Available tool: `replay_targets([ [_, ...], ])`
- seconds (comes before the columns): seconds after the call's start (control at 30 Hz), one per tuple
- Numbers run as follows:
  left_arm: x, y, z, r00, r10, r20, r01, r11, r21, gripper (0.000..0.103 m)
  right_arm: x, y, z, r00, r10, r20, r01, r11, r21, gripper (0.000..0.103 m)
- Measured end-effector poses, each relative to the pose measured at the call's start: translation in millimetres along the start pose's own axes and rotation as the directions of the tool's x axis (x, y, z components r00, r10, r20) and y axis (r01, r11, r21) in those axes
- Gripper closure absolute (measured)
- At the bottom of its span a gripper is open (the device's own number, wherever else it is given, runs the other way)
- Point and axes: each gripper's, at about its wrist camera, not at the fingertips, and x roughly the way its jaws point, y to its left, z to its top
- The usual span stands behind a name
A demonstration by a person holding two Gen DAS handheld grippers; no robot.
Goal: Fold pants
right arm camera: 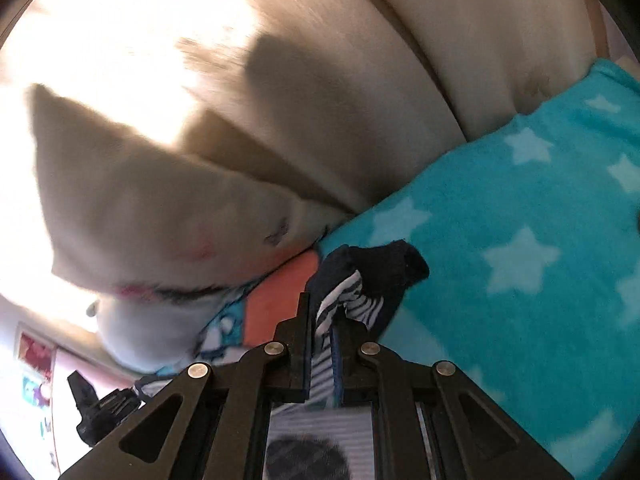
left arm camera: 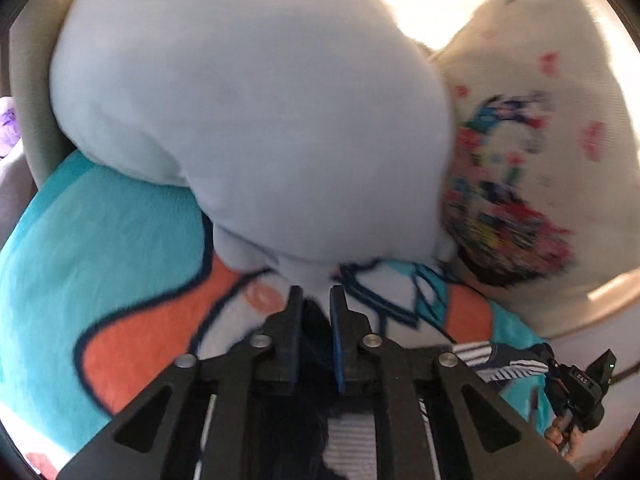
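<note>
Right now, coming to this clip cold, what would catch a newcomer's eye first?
In the left wrist view a big pale grey cushion fills the middle, lying on a turquoise and orange blanket, with a cream pillow printed in bright colours to its right. In the right wrist view the right gripper has its jaws shut on navy pants with a striped lining, bunched over the star-patterned turquoise part of the blanket.
</note>
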Motion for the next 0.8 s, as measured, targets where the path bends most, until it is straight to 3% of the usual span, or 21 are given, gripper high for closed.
replay_targets([
  [0.07,11.8,-0.4,2.7,0.999,0.041,-0.006,-0.041,0.999,0.002,0.089,24.9,-1.9,6.3,0.996,-0.082,-0.029,0.082,0.997,0.0,0.087],
  [0.13,15.1,2.3,0.7,0.999,0.005,-0.033,-0.005,1.0,0.002,0.085,42.1,-2.0,6.7,0.988,-0.142,-0.056,0.14,0.99,-0.03,0.081],
  [0.17,12.2,3.4,-1.4,0.999,-0.018,-0.031,0.018,1.0,0.003,0.082,43.1,-2.6,5.8,0.988,-0.144,-0.056,0.142,0.989,-0.037,0.076],
  [0.23,1.4,5.5,-5.7,0.999,-0.03,-0.01,0.031,0.999,0.021,0.066,36.4,-2.0,2.1,0.993,-0.117,-0.036,0.115,0.993,-0.04,0.06],
  [0.27,-6.0,7.1,-8.5,1.0,-0.029,0.005,0.029,0.999,0.034,0.065,30.3,-3.7,0.4,0.994,-0.105,-0.021,0.104,0.993,-0.047,0.051],
  [0.37,-28.0,13.4,-22.6,0.999,-0.037,0.029,0.035,0.997,0.074,0.058,4.2,-5.6,-7.7,0.996,-0.088,0.018,0.089,0.993,-0.081,0.049],
  [0.43,-40.8,20.1,-38.0,0.999,-0.032,0.043,0.027,0.995,0.1,0.044,-17.3,-12.5,-20.7,0.998,-0.062,0.018,0.064,0.994,-0.093,0.048],
  [0.47,-45.7,24.2,-49.3,0.999,-0.016,0.051,0.01,0.993,0.121,0.042,-27.7,-16.9,-28.5,0.998,-0.056,0.017,0.057,0.994,-0.093,0.046],
  [0.57,-43.9,30.8,-72.9,0.999,0.024,0.045,-0.032,0.986,0.165,0.041,-51.3,-32.4,-56.1,0.997,-0.069,0.025,0.071,0.992,-0.1,0.041],
  [0.67,-30.7,29.6,-90.4,1.0,0.026,0.009,-0.027,0.977,0.21,0.041,-60.9,-43.0,-78.5,0.994,-0.106,0.032,0.109,0.989,-0.101,0.041],
  [0.8,-7.0,11.8,-110.6,0.998,0.051,-0.044,-0.037,0.956,0.29,0.039,-56.4,-56.8,-88.3,0.987,-0.158,0.041,0.161,0.983,-0.088,0.041],
])
